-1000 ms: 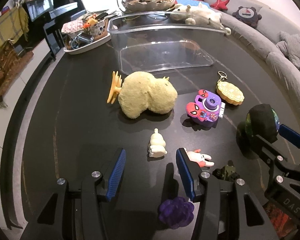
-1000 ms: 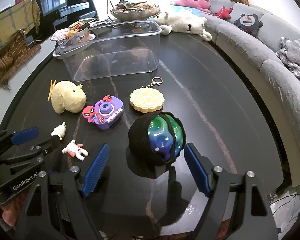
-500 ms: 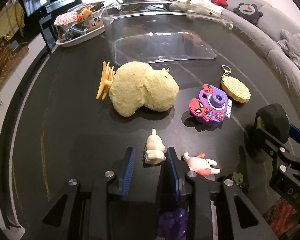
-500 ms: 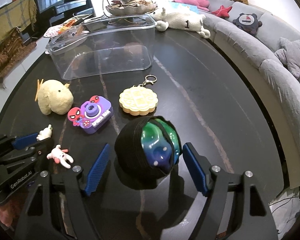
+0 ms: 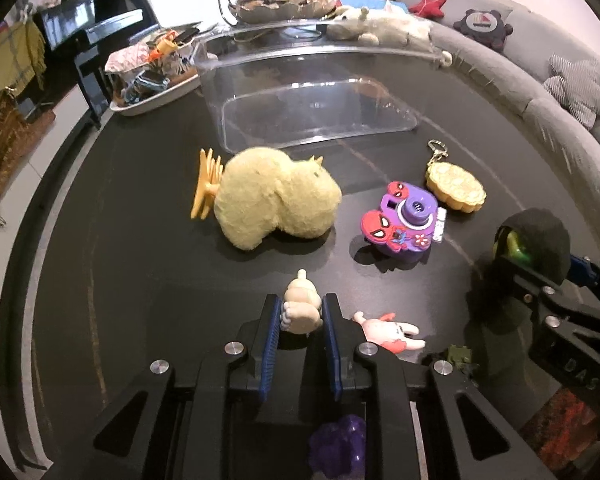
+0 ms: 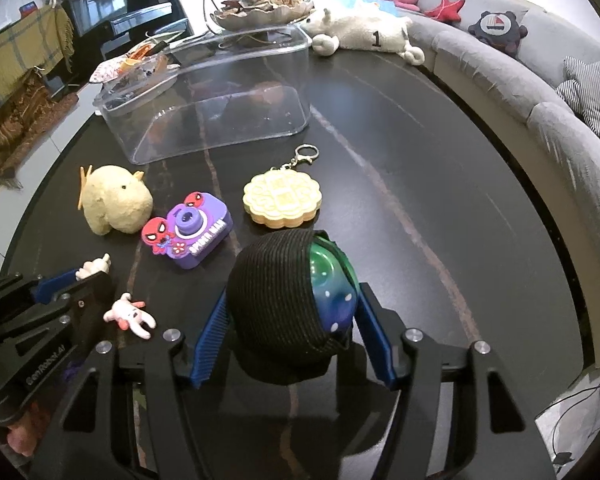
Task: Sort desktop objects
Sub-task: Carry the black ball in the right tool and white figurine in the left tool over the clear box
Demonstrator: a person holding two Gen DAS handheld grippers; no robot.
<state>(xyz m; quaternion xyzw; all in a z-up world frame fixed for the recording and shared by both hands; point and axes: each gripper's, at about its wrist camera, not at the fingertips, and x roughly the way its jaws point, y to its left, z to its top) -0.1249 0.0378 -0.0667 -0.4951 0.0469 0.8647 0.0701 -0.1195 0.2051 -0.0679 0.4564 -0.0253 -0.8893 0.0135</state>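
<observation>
Left gripper (image 5: 300, 314) pinching small cream figurine (image 5: 300, 306), long axis pointing away. Right gripper (image 6: 292, 316) flanks black knit-covered green-blue ball (image 6: 288, 304), contact apparently made. Clear plastic bin (image 5: 312, 92) lies straight ahead.

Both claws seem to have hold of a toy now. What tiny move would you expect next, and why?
Probably a lift. The left gripper has its pads against the small cream figurine, and the right gripper hugs the ball in the black net. Both toys seem to sit on the dark table, short of the clear bin.
</observation>
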